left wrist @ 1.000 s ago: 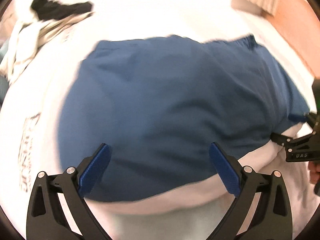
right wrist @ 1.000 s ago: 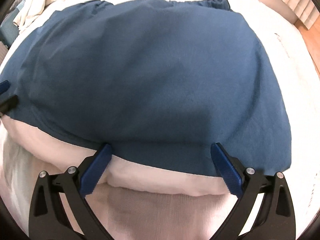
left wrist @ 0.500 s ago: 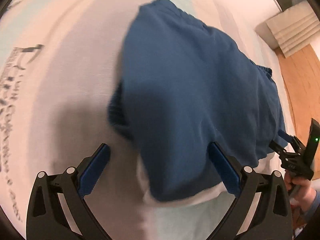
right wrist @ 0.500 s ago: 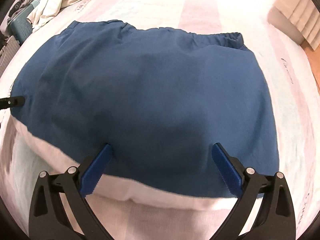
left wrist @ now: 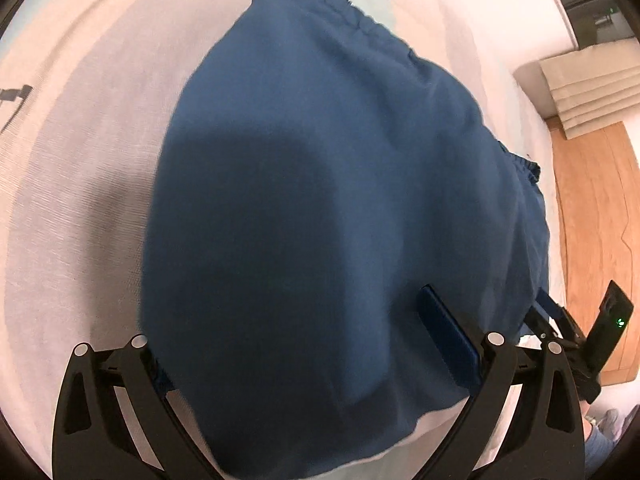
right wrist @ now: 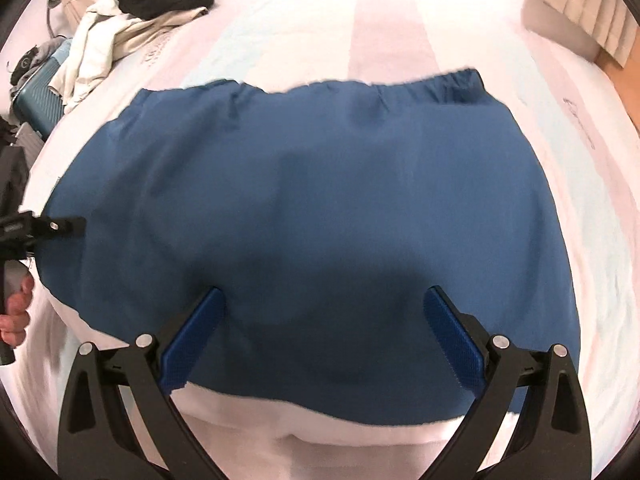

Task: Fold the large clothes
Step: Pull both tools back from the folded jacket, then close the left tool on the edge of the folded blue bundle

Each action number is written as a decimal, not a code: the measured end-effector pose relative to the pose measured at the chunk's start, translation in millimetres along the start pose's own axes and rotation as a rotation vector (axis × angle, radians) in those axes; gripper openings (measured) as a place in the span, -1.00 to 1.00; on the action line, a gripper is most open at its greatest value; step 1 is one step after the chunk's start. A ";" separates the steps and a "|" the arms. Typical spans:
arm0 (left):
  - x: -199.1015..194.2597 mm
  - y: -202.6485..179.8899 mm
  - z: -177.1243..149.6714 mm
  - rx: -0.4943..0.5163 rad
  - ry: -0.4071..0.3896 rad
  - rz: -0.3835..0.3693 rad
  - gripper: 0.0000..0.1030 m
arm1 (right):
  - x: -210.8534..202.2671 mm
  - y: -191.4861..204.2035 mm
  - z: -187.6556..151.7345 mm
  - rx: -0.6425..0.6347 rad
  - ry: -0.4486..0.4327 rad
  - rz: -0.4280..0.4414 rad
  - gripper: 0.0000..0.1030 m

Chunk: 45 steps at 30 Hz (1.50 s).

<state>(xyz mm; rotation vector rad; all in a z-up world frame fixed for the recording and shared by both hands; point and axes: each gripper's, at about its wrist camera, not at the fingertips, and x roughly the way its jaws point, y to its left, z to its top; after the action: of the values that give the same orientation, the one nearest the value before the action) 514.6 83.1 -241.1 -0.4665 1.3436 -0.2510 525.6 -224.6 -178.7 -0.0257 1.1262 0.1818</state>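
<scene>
A large blue garment (right wrist: pixel 320 216) with an elastic waistband at its far edge lies folded flat on a pale striped bed (right wrist: pixel 384 32). It fills the left wrist view (left wrist: pixel 340 200) too. My left gripper (left wrist: pixel 304 356) is open, wide apart, with the cloth's near left corner draped between its jaws and hiding the left pad. My right gripper (right wrist: pixel 320 340) is open just above the garment's near edge, holding nothing. The left gripper's tip shows in the right wrist view (right wrist: pixel 60 226) at the garment's left edge. The right gripper shows in the left wrist view (left wrist: pixel 560 320) at the cloth's right corner.
A heap of cream and black clothes (right wrist: pixel 132 20) lies at the bed's far left, beside a teal suitcase (right wrist: pixel 40 96). A folded beige blanket (left wrist: pixel 584 84) and wooden floor (left wrist: pixel 592 240) lie to the right of the bed.
The left gripper swung round to the garment's left side and closed in on its corner, so cloth now lies between its jaws. The right gripper drew back and up; more bed shows.
</scene>
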 end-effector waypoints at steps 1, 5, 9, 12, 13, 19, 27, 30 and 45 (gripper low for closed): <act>1.1 -1.2 0.5 -0.005 -0.004 0.005 0.82 | 2.4 1.3 1.0 -0.003 0.007 -0.002 0.85; -2.5 1.9 2.5 -0.037 0.014 -0.041 -0.06 | 6.3 2.7 10.7 0.010 0.011 0.016 0.85; -4.9 -2.4 2.1 -0.027 0.035 -0.086 -0.59 | 4.3 -0.7 11.6 0.014 0.008 0.027 0.85; -7.6 -10.9 2.0 -0.029 0.020 -0.104 -0.71 | 2.0 -4.5 11.8 0.012 0.010 0.025 0.85; -8.0 -13.6 1.9 -0.028 0.017 -0.105 -0.71 | 1.2 -5.5 12.6 0.011 0.008 0.023 0.85; -28.6 -40.3 0.4 0.055 -0.006 -0.057 -0.73 | 2.9 -23.5 20.8 0.076 0.016 0.016 0.85; -47.3 -86.2 7.3 0.177 -0.008 -0.003 -0.73 | -1.5 -21.1 35.0 0.135 -0.036 0.026 0.81; -46.1 -91.7 9.1 0.184 -0.004 0.012 -0.73 | 6.5 -15.9 44.7 0.118 -0.030 0.029 0.81; -66.2 -157.0 10.6 0.318 -0.024 -0.070 -0.74 | 68.3 -9.3 39.6 0.068 0.082 0.007 0.88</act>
<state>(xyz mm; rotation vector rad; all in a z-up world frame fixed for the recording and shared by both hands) 524.7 -24.8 -109.2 -0.2473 1.2374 -0.5067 591.0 -220.4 -223.6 0.0313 1.2139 0.1492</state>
